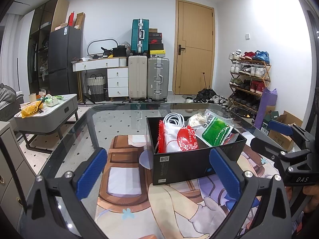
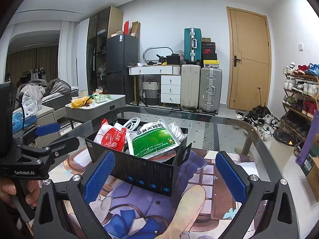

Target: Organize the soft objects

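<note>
— where do the soft things stand?

— all i can see of them are in the black box (image 1: 196, 159), which sits on the printed mat (image 1: 127, 181) toward the middle of the glass worktop (image 1: 111, 117). inside: a green sachet (image 2: 152, 139) leaning on top, a red-and-white pouch (image 2: 111, 137) beside it, a red toothed strip (image 1: 161, 139) against the left wall, and a white cable coil (image 1: 173, 119) and a cream cord bundle (image 1: 196, 119) at the back.

— so, finished?

— i judge it nearly so. no loose soft item lies on the mat or the bare glass in either view. what may be left is tidying: the sachet and pouch stick up over the rim, and a flap at the box's right corner hangs open.

— and your fingers?

— my left gripper (image 1: 159, 177) is spread wide and empty, hovering just short of the box's near wall. my right gripper (image 2: 165, 177) is likewise spread and empty, facing the box's near corner.

— room to move?

— plenty. the worktop is bare behind the box up to its far edge and right of it to the rounded far right corner. the right edge drops to the floor, where cardboard boxes (image 1: 283, 131) stand. my two grippers are close beside each other, so i'd mind them crossing.
</note>
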Motion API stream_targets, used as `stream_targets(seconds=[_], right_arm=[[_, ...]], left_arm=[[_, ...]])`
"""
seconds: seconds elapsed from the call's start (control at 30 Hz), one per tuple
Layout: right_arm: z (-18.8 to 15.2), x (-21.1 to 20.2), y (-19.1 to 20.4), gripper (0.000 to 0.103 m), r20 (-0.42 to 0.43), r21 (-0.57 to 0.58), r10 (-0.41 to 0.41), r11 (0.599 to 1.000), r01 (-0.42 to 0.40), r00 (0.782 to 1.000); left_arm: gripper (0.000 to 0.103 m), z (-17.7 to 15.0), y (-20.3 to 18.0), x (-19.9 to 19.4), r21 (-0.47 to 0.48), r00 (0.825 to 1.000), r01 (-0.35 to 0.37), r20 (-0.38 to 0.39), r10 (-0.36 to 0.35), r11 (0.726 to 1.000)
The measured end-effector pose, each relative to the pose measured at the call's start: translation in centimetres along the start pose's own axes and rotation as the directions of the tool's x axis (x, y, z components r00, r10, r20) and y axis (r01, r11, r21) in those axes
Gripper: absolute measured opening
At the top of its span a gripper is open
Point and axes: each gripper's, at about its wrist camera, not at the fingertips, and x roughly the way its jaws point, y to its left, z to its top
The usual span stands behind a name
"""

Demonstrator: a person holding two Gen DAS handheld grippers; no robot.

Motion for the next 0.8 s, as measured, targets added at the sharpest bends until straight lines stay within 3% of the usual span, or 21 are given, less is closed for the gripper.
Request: stream_targets(seconds=[0.8], right_arm=[[-0.01,-0.01,0.04,0.102,0.001,0.0,-0.001,1.0,0.001,1.0]], left_arm=[[0.103,0.0,0.0,-0.06,0.001,1.0,-0.006,0.002,0.006,1.0]])
